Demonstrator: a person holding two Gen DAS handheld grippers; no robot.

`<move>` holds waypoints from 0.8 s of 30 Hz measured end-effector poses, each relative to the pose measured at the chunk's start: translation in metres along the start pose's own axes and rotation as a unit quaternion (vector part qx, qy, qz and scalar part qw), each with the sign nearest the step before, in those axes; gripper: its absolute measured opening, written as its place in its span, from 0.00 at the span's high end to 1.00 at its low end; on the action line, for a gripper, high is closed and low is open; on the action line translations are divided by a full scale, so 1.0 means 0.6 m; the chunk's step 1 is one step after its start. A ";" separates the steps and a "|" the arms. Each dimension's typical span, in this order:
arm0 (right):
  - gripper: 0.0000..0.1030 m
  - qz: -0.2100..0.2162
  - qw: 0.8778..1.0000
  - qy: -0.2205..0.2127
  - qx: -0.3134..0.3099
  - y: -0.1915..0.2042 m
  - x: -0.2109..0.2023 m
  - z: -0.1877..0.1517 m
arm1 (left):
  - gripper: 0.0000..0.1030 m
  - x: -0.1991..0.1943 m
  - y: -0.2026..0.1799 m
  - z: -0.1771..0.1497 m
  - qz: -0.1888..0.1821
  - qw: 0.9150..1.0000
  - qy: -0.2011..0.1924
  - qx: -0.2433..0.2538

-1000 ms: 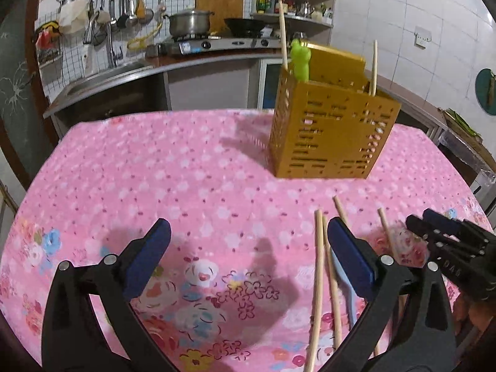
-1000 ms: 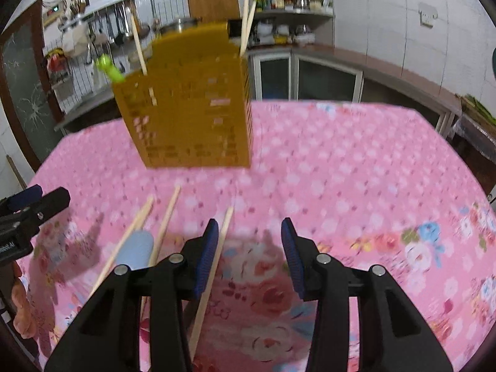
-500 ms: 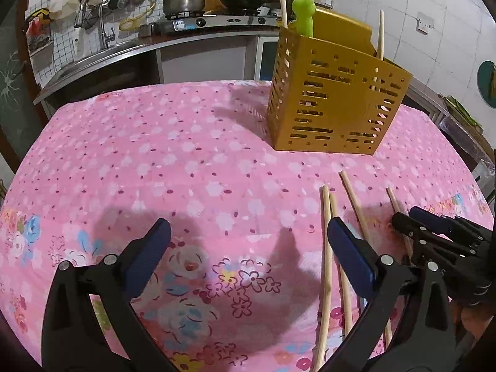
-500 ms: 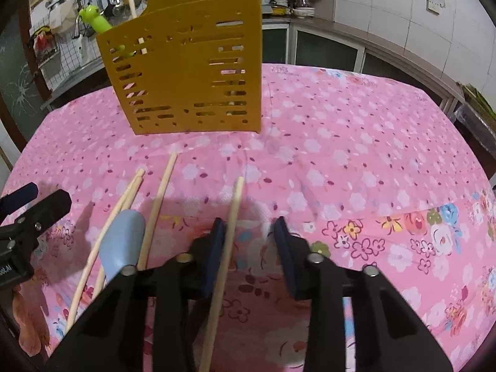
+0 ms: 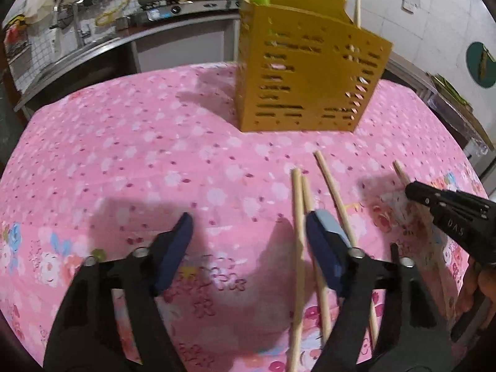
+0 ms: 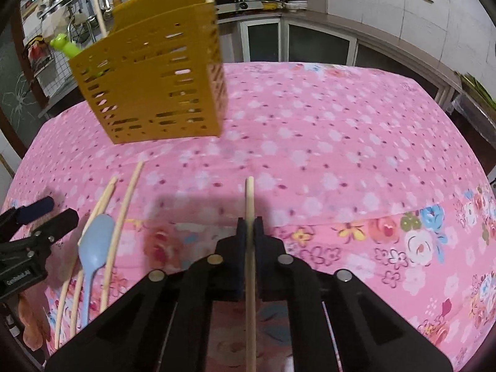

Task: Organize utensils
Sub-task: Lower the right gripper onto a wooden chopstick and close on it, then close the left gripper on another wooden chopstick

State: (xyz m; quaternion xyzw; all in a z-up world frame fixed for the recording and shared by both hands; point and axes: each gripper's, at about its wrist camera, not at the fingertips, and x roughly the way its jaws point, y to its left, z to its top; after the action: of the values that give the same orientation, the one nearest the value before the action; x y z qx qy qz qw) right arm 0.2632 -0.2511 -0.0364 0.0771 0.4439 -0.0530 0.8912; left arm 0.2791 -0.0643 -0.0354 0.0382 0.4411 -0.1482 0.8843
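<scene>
Already the right gripper [image 6: 250, 229] has its fingers pinching one chopstick [image 6: 250, 204] on the bench [image 6: 310, 155], so it may pivot before reaching the yellow holder [image 6: 148, 86], while the left gripper's [image 5: 248, 248] closing fingers seemingly straddle another chopstick [image 5: 297, 217], which could roll

Right gripper [image 6: 250, 226], earlier open astride the single pale wooden chopstick [image 6: 250, 204], now clamps it; left gripper [image 5: 248, 248] closing nearer the yellow slotted utensil holder [image 5: 305, 77], nothing between its jaws.
</scene>
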 end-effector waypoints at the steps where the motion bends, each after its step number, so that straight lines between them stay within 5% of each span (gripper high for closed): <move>1: 0.95 0.001 1.000 0.001 0.000 -0.002 0.001 -0.001 | 0.43 0.005 -0.004 0.002 0.000 1.000 0.005 0.004; 6: 0.94 -0.001 1.000 -0.002 -0.007 0.001 0.002 -0.004 | 0.51 0.014 -0.020 0.009 -0.013 1.000 0.015 0.016; 8: 0.94 0.001 1.000 -0.002 -0.007 -0.001 0.003 -0.004 | 0.63 0.021 -0.030 0.011 -0.012 0.999 0.024 0.031; 24: 0.94 -0.002 1.000 0.011 -0.003 0.000 0.010 0.009 | 0.72 0.054 -0.063 0.041 -0.007 0.996 0.053 0.066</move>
State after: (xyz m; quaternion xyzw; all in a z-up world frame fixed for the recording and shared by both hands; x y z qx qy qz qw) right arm 0.2707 -0.2525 -0.0380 0.0742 0.4544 -0.0527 0.8862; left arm 0.3052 -0.1126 -0.0435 0.1013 0.4770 -0.1813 0.8540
